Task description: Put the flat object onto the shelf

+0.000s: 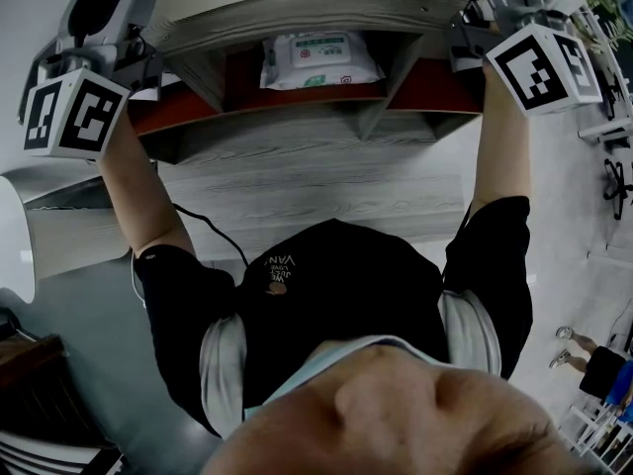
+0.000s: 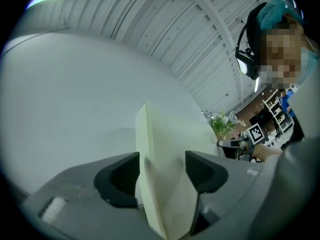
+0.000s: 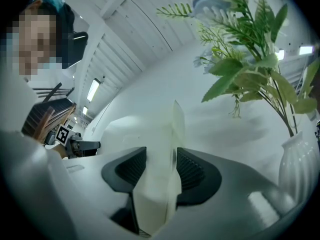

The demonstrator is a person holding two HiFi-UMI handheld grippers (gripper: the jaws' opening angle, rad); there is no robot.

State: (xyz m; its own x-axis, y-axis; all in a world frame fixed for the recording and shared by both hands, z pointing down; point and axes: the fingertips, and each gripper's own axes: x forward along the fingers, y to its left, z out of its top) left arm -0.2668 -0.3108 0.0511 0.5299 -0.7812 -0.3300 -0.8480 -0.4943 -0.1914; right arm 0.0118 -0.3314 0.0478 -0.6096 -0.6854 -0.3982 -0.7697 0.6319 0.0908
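A white pack of wipes [image 1: 318,60] with green print lies flat, its printed face up. In the right gripper view a green plant [image 3: 250,59] with long leaves stands in a white ribbed vase [image 3: 299,164] before a pale wall. The left gripper view shows the same plant small and far off [image 2: 223,125], with brown racks [image 2: 270,109] behind it. Above is a ceiling [image 2: 165,24] of white ribbed panels, with a long lamp [image 3: 93,89]. On the grey floor [image 1: 89,325], at the lower right, stands another person [image 1: 593,364] in blue.
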